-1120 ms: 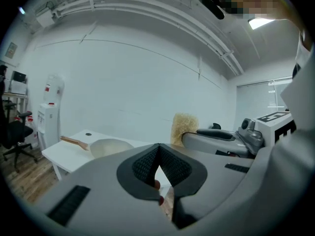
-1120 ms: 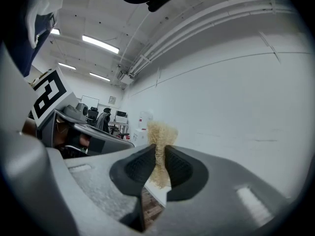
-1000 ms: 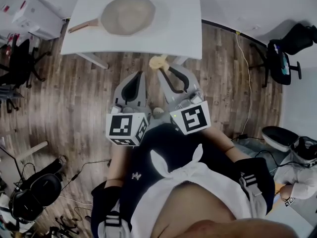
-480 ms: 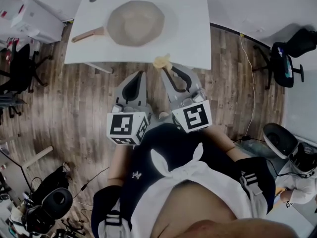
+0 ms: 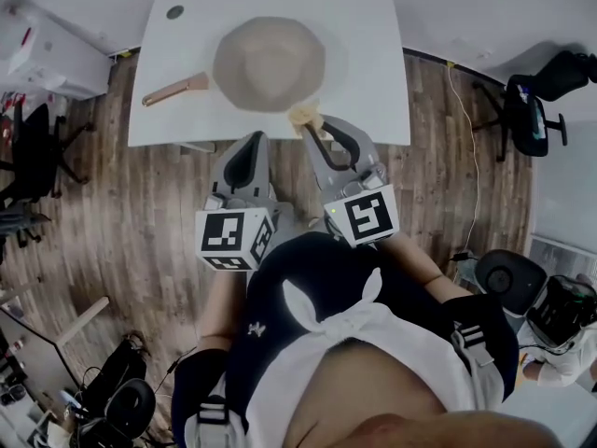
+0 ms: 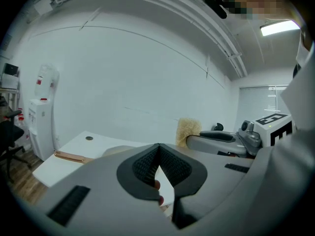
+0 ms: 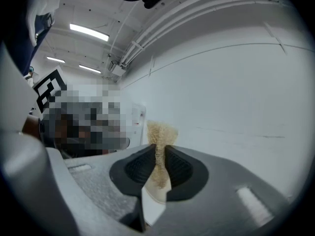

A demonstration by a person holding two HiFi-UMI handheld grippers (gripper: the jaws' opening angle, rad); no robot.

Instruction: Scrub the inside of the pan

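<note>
Wood-plank floor [image 5: 121,213] of an office room; white table [image 5: 373,82] at 12 o'clock in the head view.
- Pan [image 5: 269,63]: beige, sits at the table's middle, with its wooden handle [image 5: 175,90] pointing toward 9 o'clock.
- Small dark disc [image 5: 174,12]: at the table's 10 o'clock corner.
- Black office chair [image 5: 534,110]: at 2 o'clock, well apart from the table.
- Left gripper [image 5: 254,143]: jaws together, holding nothing, just short of the table's near edge.
- Right gripper [image 5: 312,127]: jaws clamped on a tan scrub pad [image 5: 301,115], which is at the near edge, just at 6 o'clock of the pan.
- Left gripper view only: white water dispenser [image 6: 42,112] at 9 o'clock against the wall, and window blinds [image 6: 261,102] at 3 o'clock.
- Right gripper view only: ceiling strip lights [image 7: 88,32] at 11 o'clock, and the pad's fibres fanning out above the jaws.
</note>
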